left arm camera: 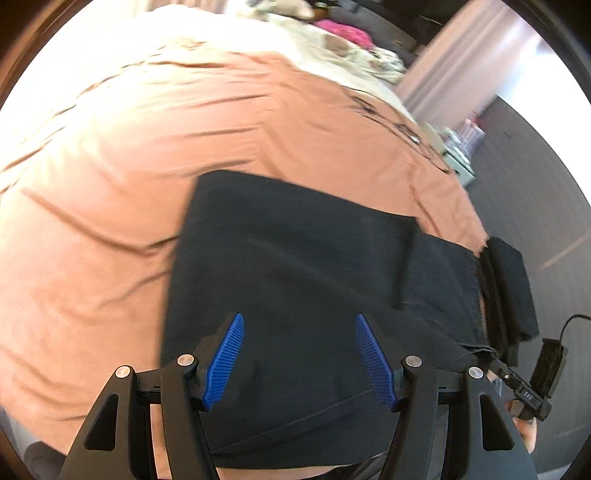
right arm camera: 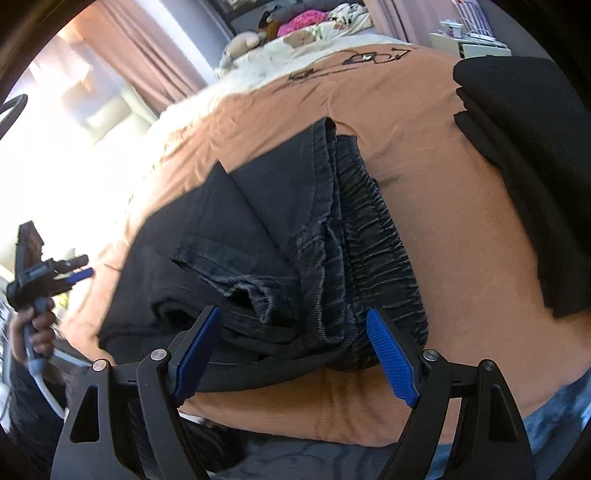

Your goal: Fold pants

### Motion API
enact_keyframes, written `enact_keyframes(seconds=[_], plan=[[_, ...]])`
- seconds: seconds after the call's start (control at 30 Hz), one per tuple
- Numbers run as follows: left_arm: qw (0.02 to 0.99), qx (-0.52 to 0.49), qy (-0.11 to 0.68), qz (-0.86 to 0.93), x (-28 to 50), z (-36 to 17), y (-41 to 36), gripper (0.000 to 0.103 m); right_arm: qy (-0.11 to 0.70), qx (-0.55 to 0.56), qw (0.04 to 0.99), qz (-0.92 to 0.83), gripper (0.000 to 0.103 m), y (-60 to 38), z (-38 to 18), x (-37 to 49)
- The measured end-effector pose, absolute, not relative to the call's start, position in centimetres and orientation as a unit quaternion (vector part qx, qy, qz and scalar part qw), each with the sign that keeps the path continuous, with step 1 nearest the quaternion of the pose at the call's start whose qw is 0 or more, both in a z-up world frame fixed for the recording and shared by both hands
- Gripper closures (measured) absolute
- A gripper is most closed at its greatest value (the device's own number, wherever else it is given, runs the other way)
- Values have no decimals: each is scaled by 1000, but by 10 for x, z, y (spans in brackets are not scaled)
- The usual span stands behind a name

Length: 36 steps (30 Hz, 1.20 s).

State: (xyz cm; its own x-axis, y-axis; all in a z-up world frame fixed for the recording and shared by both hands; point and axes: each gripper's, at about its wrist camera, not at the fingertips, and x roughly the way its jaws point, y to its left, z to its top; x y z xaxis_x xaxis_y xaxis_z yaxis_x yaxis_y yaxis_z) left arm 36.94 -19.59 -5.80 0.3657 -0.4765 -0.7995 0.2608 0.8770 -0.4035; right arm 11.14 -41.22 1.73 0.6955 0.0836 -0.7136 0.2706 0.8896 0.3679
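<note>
Black pants lie folded into a flat stack on an orange bedspread. My left gripper is open and empty, hovering just above the near part of the pants. In the right wrist view the same pants show their elastic waistband and stacked hems. My right gripper is open, its blue fingers straddling the near end of the fold. The left gripper also shows at the far left of that view, held in a hand.
A second folded black garment lies on the bedspread to the right, also seen in the left wrist view. A cream patterned blanket, a pink item and curtains sit at the bed's far end.
</note>
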Motion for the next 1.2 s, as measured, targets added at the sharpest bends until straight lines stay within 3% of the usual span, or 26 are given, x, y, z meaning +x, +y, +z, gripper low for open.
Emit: enact_keyframes(seconds=[0.07,0.2,0.27,0.4,0.5,0.7,0.77,0.83,0.9,0.97,1.2], plan=[[820,-111,521,-209,369,-65,-180,38,398,212,891,-55,25,-409,18,119],[815,-131,534,-180,368,-84,-148,38,413,195,887,-70,43,-409,19,133],[813,-135,543,-164,366,-93,-137,38,416,195,886,-69,47,-410,19,138],[800,-149,563,-144,360,-116,-121,38,431,189,881,-47,75,-406,15,152],[785,-160,580,-149,354,-133,-117,38,447,177,875,-52,90,-403,9,160],[772,-163,592,-166,348,-147,-130,39,413,185,890,-54,95,-403,23,148],[766,-164,595,-177,347,-146,-133,58,404,183,894,-59,95,-402,30,143],[766,-152,599,-178,347,-145,-136,61,398,175,898,-64,95,-400,36,137],[771,-134,598,-174,346,-143,-139,70,393,174,901,-66,95,-400,40,130],[773,-137,595,-169,347,-140,-136,88,390,178,901,-71,95,-403,43,126],[769,-138,597,-182,336,-129,-128,91,399,177,895,-92,95,-411,32,123]])
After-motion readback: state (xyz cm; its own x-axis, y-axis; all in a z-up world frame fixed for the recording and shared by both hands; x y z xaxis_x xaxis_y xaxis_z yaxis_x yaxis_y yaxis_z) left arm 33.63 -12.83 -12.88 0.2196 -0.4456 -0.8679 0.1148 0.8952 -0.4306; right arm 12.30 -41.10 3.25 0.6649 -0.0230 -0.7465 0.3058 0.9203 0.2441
